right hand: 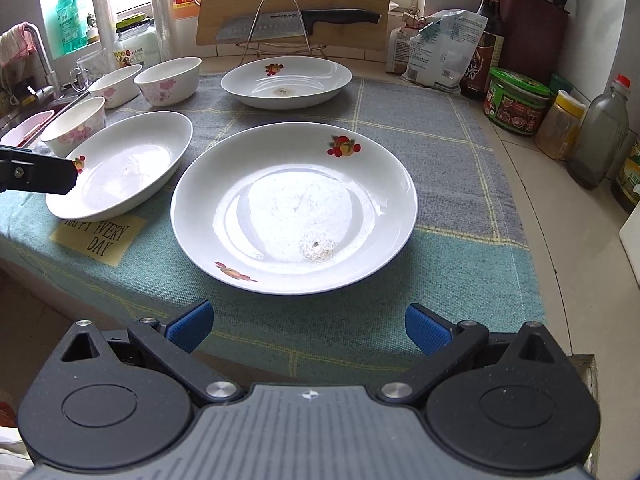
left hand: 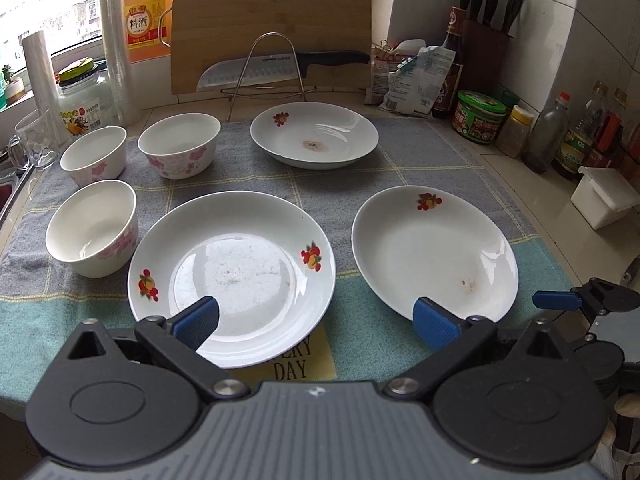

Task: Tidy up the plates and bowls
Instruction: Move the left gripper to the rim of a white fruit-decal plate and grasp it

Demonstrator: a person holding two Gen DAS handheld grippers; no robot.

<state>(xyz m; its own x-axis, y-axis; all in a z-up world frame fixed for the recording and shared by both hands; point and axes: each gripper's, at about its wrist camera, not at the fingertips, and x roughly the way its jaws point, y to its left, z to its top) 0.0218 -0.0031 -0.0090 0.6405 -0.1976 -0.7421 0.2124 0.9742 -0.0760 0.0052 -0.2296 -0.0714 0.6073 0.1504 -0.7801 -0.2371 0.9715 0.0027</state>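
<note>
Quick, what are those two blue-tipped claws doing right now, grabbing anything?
Left gripper: open, holding nothing, fingers above the near plates.
Right gripper: open, holding nothing, just short of the front plate.

Daylight enters through a window at upper left; white tiled walls fill the upper right above the pale surface.

Both grippers look alike — black linkage arms, silver pivot screws, ribbed grey housing, seemingly rubbery blue pads.

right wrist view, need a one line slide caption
Open right gripper faces a fruit-print plate on a checked cloth.
</note>
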